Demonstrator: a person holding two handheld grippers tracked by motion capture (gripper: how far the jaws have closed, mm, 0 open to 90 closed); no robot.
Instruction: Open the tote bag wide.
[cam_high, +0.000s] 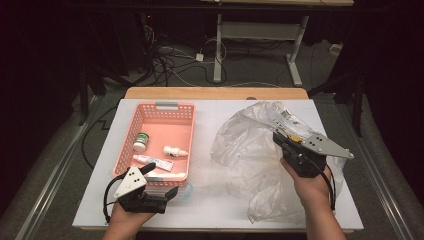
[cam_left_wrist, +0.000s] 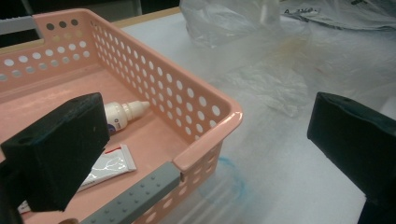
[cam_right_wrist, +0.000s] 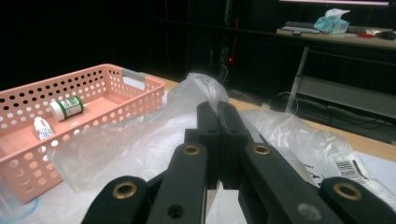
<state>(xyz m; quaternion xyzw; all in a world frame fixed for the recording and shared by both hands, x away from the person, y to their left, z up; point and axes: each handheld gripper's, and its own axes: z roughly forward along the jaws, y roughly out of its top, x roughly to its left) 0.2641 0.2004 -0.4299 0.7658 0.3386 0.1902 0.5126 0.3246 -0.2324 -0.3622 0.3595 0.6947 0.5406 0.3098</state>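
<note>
A clear plastic bag (cam_high: 245, 145) lies crumpled on the right half of the white table, and my right gripper (cam_high: 277, 137) is shut on a fold of it, holding that part up. In the right gripper view the film (cam_right_wrist: 140, 135) is pinched at the closed tips of my right gripper (cam_right_wrist: 218, 109). A pink perforated basket (cam_high: 131, 125) stands at the left. My left gripper (cam_high: 160, 180) sits at its near right corner, open. In the left gripper view its jaws straddle the basket's corner (cam_left_wrist: 205, 112), touching nothing.
In the basket lie a small white jar with a green band (cam_high: 140, 142), a white dropper bottle (cam_high: 174, 151) and a tube (cam_high: 152, 161). A faint blue mark (cam_left_wrist: 233, 177) is on the table by the basket. Cables and a desk frame lie beyond the far edge.
</note>
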